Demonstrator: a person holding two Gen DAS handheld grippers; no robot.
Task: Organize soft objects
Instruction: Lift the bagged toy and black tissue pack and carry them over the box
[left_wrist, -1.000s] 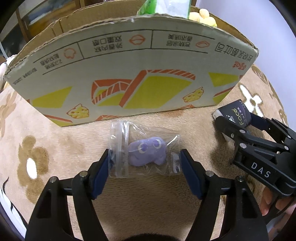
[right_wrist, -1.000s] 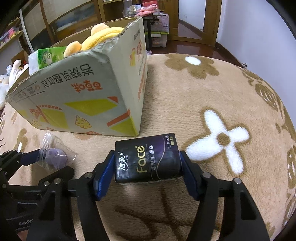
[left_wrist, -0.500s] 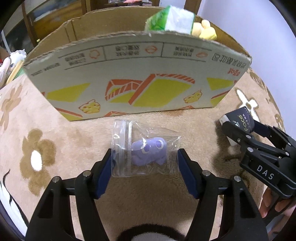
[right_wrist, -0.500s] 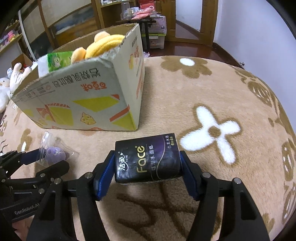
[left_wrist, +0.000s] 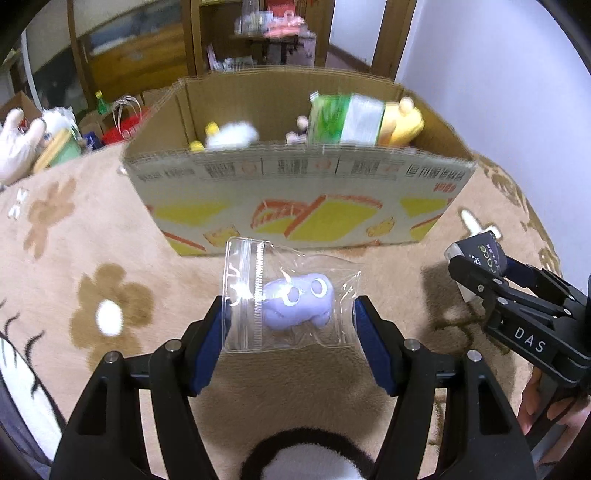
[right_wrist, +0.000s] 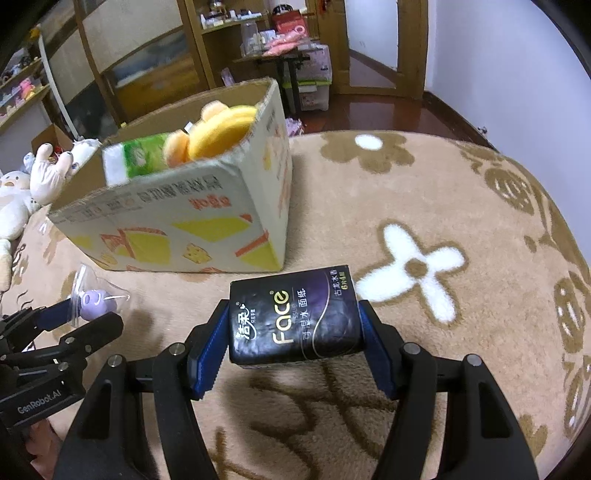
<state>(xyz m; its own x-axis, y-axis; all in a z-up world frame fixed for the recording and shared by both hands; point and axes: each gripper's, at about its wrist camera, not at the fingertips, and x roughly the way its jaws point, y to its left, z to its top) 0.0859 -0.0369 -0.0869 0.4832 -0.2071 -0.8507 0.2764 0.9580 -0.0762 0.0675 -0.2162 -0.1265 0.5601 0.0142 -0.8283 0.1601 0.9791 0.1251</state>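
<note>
Nearest, the left gripper (left_wrist: 290, 321) pinches a clear zip bag (left_wrist: 284, 295) holding one purple soft toy (left_wrist: 299, 304), and the right gripper (right_wrist: 293, 338) clamps one dark tissue pack (right_wrist: 295, 317). Carry both, kept level, over the rim of the one printed cardboard box (left_wrist: 295, 199) beyond before letting go.

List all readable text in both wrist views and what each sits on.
"Face": black tissue pack held in the right gripper.
"DAS": right gripper's body, left wrist view.
"GenRobot.AI": left gripper's body, right wrist view.
Cardboard box print and the pack's other characters: too blurred or small to read reliably.
</note>
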